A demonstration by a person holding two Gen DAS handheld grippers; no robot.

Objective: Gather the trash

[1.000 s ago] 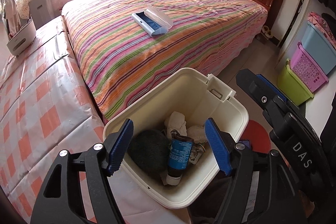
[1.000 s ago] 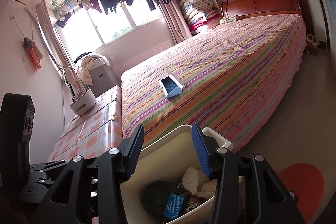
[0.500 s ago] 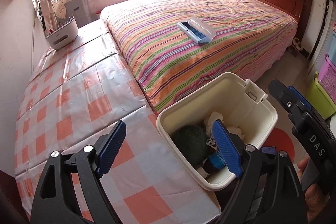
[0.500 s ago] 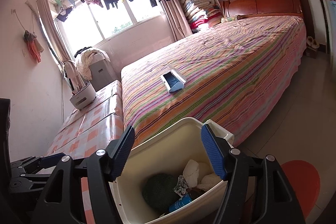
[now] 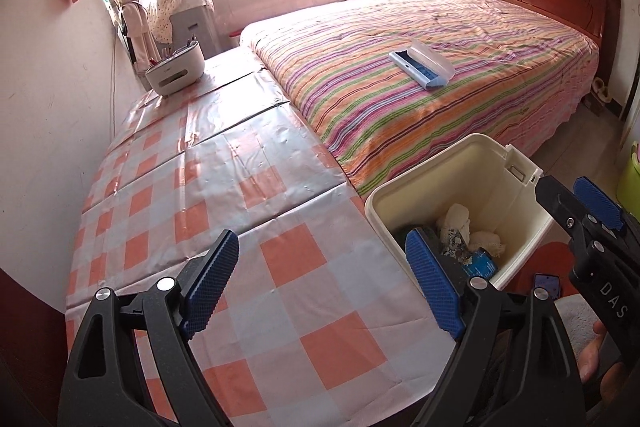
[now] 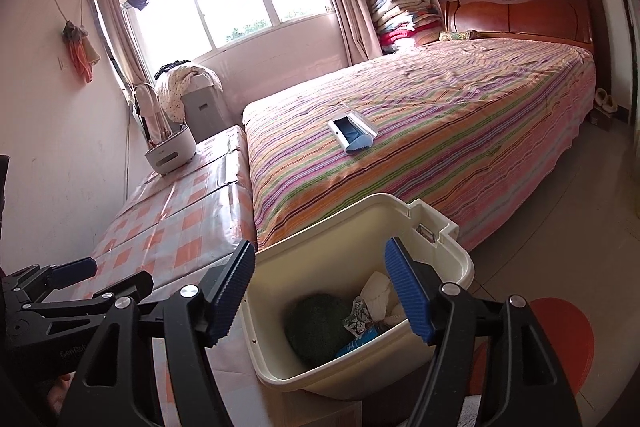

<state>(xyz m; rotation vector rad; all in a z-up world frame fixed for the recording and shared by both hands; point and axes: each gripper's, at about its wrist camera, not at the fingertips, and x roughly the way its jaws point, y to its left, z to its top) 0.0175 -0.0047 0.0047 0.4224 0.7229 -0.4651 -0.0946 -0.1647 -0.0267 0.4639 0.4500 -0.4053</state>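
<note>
A cream trash bin [image 5: 524, 187] stands beside the checked table, at the foot of the bed; it also shows in the right wrist view [image 6: 452, 251]. Inside lie a dark green round thing [image 6: 316, 327], white crumpled paper [image 5: 454, 219], and a blue can [image 5: 480, 263]. My left gripper [image 5: 324, 287] is open and empty, above the table's near right corner, left of the bin. My right gripper [image 6: 320, 291] is open and empty, above the bin's near rim; it shows at the right edge of the left wrist view [image 5: 580, 211].
The orange-checked table [image 5: 208, 187] runs along the left wall, with a white holder [image 5: 174, 73] at its far end. A blue and clear box [image 5: 422, 65] lies on the striped bed [image 5: 460, 39]. An orange mat [image 6: 560, 339] lies on the floor at right.
My left gripper has swung left from over the bin to over the table. My right gripper has risen slightly and opened a little wider. The bin's contents have not moved.
</note>
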